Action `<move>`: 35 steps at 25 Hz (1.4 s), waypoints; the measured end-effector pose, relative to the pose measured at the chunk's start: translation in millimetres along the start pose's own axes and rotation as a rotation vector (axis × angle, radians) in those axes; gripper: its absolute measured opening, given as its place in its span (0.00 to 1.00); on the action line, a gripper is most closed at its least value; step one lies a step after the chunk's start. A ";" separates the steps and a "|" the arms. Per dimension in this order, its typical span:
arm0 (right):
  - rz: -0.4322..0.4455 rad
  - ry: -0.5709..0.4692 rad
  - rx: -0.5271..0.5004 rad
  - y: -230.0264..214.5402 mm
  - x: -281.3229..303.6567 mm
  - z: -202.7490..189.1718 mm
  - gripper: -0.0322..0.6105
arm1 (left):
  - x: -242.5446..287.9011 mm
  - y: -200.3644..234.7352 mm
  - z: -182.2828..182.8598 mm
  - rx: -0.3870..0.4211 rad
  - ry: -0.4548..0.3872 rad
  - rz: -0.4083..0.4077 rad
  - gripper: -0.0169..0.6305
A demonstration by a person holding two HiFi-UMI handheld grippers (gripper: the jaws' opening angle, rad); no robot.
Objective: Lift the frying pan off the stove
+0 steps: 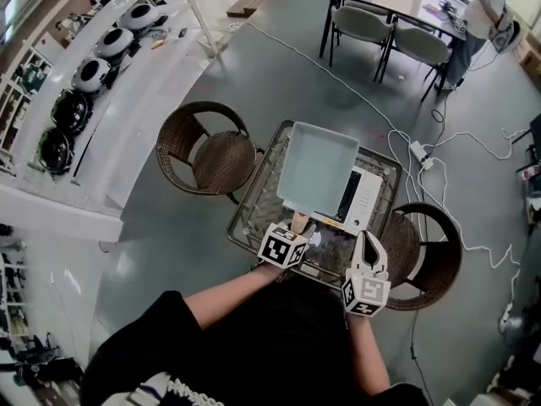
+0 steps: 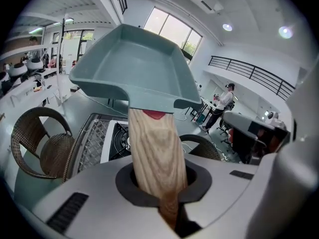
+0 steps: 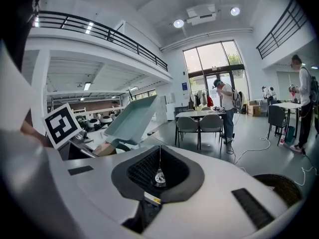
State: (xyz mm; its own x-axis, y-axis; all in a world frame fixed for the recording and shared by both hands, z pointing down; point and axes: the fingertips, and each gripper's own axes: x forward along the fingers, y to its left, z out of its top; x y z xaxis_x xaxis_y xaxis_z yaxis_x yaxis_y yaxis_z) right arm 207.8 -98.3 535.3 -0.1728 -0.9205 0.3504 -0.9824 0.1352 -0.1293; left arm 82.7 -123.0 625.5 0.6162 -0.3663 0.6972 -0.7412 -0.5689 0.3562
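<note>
The frying pan (image 1: 317, 172) is square and pale teal, with a light wooden handle (image 2: 154, 148). It hangs tilted above the white single-burner stove (image 1: 365, 200), apart from it, and the burner grate (image 2: 118, 136) shows underneath. My left gripper (image 1: 297, 227) is shut on the wooden handle, which runs up between its jaws. My right gripper (image 1: 369, 242) hovers to the right of the pan at the table's near edge, shut with nothing in it. In the right gripper view the pan (image 3: 130, 117) rises to the left, beside the left gripper's marker cube (image 3: 62, 125).
The stove stands on a wire-mesh table (image 1: 254, 205) between two wicker chairs (image 1: 211, 150) (image 1: 427, 252). A power strip (image 1: 420, 152) and white cables lie on the floor to the right. A white counter (image 1: 127, 117) runs along the left. Behind are a table with grey chairs (image 1: 376, 24) and a person (image 1: 483, 11).
</note>
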 end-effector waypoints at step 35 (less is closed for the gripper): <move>-0.082 -0.098 -0.029 188.5 -84.1 30.1 0.10 | -223.6 25.0 -22.9 0.283 -0.291 -0.031 0.09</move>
State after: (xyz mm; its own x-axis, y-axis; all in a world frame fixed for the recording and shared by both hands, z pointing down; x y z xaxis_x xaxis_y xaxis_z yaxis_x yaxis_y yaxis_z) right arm 39.3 -6.4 453.6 -0.0853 -0.9601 0.2663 -0.9948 0.0672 -0.0765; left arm -79.7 -38.5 492.8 0.7172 -0.5156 0.4688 -0.6433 -0.7486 0.1607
